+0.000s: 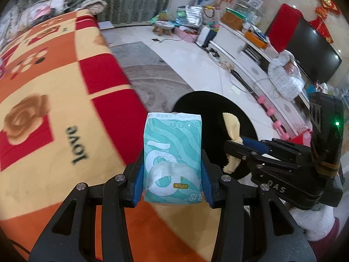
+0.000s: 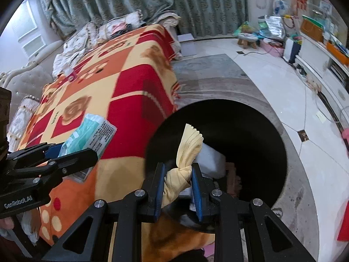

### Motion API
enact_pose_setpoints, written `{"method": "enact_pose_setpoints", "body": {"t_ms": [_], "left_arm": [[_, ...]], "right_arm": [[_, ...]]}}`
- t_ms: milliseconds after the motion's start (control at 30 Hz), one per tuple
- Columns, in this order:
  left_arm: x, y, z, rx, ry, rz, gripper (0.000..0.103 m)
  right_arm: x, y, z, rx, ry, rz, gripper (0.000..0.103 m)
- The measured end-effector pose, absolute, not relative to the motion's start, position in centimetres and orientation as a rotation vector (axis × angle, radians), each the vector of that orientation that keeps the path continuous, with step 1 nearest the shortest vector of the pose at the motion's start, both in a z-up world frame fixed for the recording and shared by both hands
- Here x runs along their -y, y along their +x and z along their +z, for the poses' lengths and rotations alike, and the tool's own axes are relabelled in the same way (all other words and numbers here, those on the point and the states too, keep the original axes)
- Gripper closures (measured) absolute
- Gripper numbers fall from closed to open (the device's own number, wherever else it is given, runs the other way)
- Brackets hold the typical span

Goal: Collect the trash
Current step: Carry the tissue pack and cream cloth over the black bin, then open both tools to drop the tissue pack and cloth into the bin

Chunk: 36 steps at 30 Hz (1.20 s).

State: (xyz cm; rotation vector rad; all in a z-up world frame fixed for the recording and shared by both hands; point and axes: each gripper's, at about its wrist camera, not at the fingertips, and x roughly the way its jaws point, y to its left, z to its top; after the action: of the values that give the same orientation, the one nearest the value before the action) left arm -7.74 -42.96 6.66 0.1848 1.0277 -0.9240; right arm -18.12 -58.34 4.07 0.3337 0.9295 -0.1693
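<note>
Left gripper [image 1: 172,170] clamps one teal-and-white soft tissue pack [image 1: 172,152], held above red, orange and cream patterned blanket [image 1: 54,91]. Right gripper [image 2: 177,187] clenches one pale yellow crinkle-edged cloth [image 2: 187,150] over mouth of round black bin [image 2: 250,131].

Right view only: white box-like item [image 2: 212,160] inside bin, printed back of pack.

Left view only: pack's "OPEN" label, black television [image 1: 309,52].

Count: two grippers, one pack, one cloth, one bin.
</note>
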Motion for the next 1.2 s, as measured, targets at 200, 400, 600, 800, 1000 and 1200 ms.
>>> {"method": "enact_pose_setpoints", "body": {"t_ms": [200, 400, 600, 800, 1000, 1200], "left_arm": [[45.6, -7.8, 6.5, -1.049, 0.168, -0.964, 0.06], [47.3, -7.9, 6.0, -1.073, 0.158, -1.01, 0.059], [48.2, -8.1, 5.9, -1.072, 0.149, -1.035, 0.052], [47.4, -8.2, 6.4, -1.023, 0.143, -1.038, 0.039], [45.9, -8.5, 7.2, -0.964, 0.155, -0.972, 0.039], [43.5, -9.2, 8.8, -0.876, 0.154, -0.934, 0.039]], "right_arm": [[60.5, -18.7, 3.6, -0.933, 0.352, -0.208, 0.081], [62.2, -19.1, 3.0, -0.942, 0.371, -0.244, 0.081], [63.0, -19.5, 2.6, -0.943, 0.39, -0.265, 0.081], [63.3, -19.6, 2.7, -0.937, 0.407, -0.287, 0.06], [62.5, -20.3, 3.8, -0.909, 0.386, -0.295, 0.059], [60.6, -21.4, 5.9, -0.839, 0.321, -0.326, 0.059]]}}
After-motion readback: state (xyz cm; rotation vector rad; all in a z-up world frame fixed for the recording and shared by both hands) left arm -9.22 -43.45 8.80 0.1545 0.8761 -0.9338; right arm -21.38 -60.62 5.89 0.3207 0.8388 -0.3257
